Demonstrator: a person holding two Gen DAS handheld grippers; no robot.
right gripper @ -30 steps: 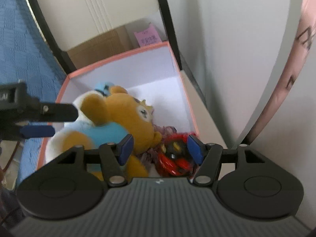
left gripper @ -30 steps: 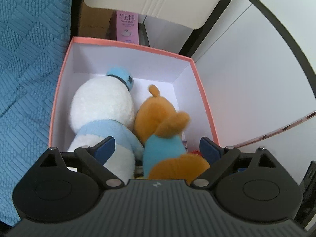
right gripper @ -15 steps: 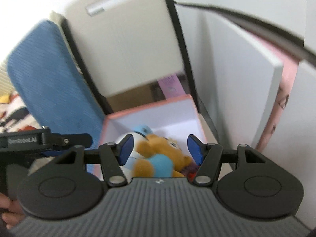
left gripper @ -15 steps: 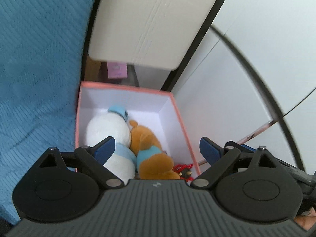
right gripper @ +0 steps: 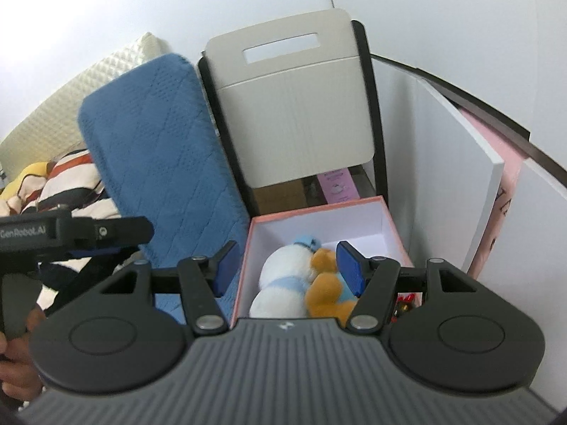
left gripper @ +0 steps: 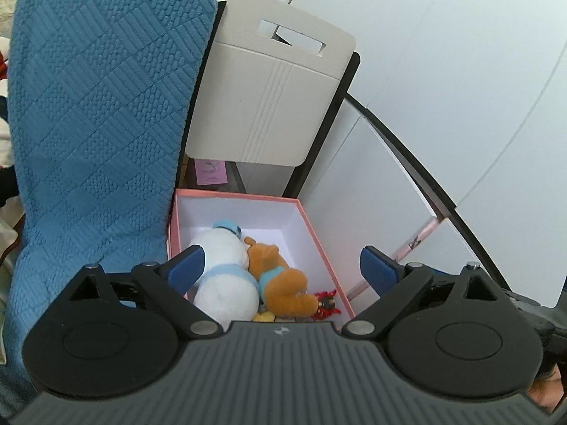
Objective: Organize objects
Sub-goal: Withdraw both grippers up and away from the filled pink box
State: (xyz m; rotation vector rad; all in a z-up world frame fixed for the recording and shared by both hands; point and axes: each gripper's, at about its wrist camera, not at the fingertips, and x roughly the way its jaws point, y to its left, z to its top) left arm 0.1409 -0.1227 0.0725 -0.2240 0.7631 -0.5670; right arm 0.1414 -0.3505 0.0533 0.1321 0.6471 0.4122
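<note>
A pink-rimmed white box (left gripper: pixel 312 226) stands on the floor and also shows in the right wrist view (right gripper: pixel 393 223). Inside lie a white plush with a light blue cap (left gripper: pixel 223 265) (right gripper: pixel 283 276), an orange plush in a blue shirt (left gripper: pixel 280 276) (right gripper: pixel 326 287) and a small red toy (left gripper: pixel 326 301) (right gripper: pixel 404 301). My left gripper (left gripper: pixel 281 265) is open and empty, high above the box. My right gripper (right gripper: pixel 287 265) is open and empty, also well above the box. The left gripper also shows at the left of the right wrist view (right gripper: pixel 71 233).
A blue quilted cushion (left gripper: pixel 95 124) (right gripper: pixel 159 163) stands left of the box. A beige panel with a handle slot (left gripper: pixel 273 88) (right gripper: pixel 294 106) stands behind it, over a pink carton (left gripper: pixel 211 171) (right gripper: pixel 336 186). White cabinet panels (left gripper: pixel 389 177) (right gripper: pixel 450 177) are on the right. Striped fabric (right gripper: pixel 71 177) lies at far left.
Both grippers have risen up and back from inside the box. The box and toys look smaller and farther below. Both stay open and empty.
</note>
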